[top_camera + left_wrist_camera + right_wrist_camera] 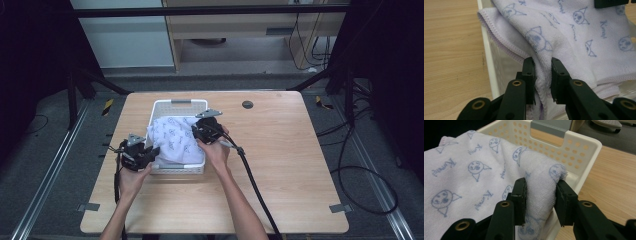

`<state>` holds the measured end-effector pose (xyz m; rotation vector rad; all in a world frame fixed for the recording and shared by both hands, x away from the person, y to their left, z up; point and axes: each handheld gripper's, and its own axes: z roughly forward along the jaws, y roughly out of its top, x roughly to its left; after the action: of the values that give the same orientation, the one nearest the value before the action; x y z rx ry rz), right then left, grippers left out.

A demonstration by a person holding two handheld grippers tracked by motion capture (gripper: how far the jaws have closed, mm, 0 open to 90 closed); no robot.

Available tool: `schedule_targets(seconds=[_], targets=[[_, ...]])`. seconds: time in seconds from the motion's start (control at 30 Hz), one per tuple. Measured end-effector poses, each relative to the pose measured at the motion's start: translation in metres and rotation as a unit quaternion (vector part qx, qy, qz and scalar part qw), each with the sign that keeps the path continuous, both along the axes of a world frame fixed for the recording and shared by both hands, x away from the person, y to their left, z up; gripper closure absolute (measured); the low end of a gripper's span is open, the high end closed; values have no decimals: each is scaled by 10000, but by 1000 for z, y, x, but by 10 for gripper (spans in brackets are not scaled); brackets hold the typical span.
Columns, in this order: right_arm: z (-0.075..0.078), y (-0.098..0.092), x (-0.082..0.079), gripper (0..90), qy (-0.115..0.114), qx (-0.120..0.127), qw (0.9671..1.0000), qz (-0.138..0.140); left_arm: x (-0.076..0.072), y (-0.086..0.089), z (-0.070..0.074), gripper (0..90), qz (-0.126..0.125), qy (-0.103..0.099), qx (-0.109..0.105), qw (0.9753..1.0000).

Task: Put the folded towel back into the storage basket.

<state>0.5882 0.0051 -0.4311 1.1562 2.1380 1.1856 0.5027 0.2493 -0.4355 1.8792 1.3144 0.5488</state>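
- High view. White perforated basket point(200, 106) on the wooden counter point(280, 165), with a pale lilac towel point(172, 137) printed with blue cat faces bunched over it. The towel sits mostly within the basket, mounded above the rim and covering its near half; the far end of the basket is bare. Left tongs point(148, 154) at the basket's near-left corner, right tongs point(199, 131) at its right wall. Judged stage: the towel is either being lowered into or lifted from the basket, which of the two cannot be told; it is neither flat inside nor clear of the rim.
- Left gripper view. Left tongs point(542, 75) closed on a fold of the towel point(579, 42), cloth pinched between the two black jaws. A hemmed edge hangs over the basket wall point(489, 72), outside the basket on that side. Bare counter point(451, 55) lies beyond the wall.
- Right gripper view. Right tongs point(540, 195) gripping a thick rolled edge of the towel point(474, 175), jaws set fairly wide around the bulk of cloth. The grasped part stands just inside the basket's side wall point(584, 162). A grey handle insert point(549, 126) shows at the far end.
- Contents. The basket holds the towel; its floor is hidden by cloth, so nothing more can be told.
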Motion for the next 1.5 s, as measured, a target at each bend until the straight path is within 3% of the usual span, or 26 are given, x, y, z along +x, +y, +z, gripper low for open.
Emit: schedule_targets(seconds=[0.17, 0.33, 0.7, 0.83, 1.0, 1.17, 1.5], targets=[[-2, 1, 1, 634, 8, -74, 10000, 19, 1, 0, -1, 722, 48, 22, 26, 10000], [-4, 0, 0, 605, -41, -170, 9998, 24, -1, 5, 4, 660, 175, -166, -64, 9997], [10, -11, -12, 512, -176, 61, 9997, 145, -12, 12, 20, 629, 212, -498, -197, 9983], [17, -22, -20, 379, -205, 160, 9993, 264, -16, 12, 23, 608, 188, -567, -215, 9980], [23, -38, -31, 261, -268, 64, 9989, 371, -26, 8, 24, 572, 105, -740, -198, 9970], [25, -57, -40, 215, -198, 225, 9986, 439, -32, 4, 22, 534, -5, -798, -148, 9967], [27, -102, -65, 160, -223, 249, 9984, 456, -54, 8, 24, 466, -115, -895, -104, 9959]])
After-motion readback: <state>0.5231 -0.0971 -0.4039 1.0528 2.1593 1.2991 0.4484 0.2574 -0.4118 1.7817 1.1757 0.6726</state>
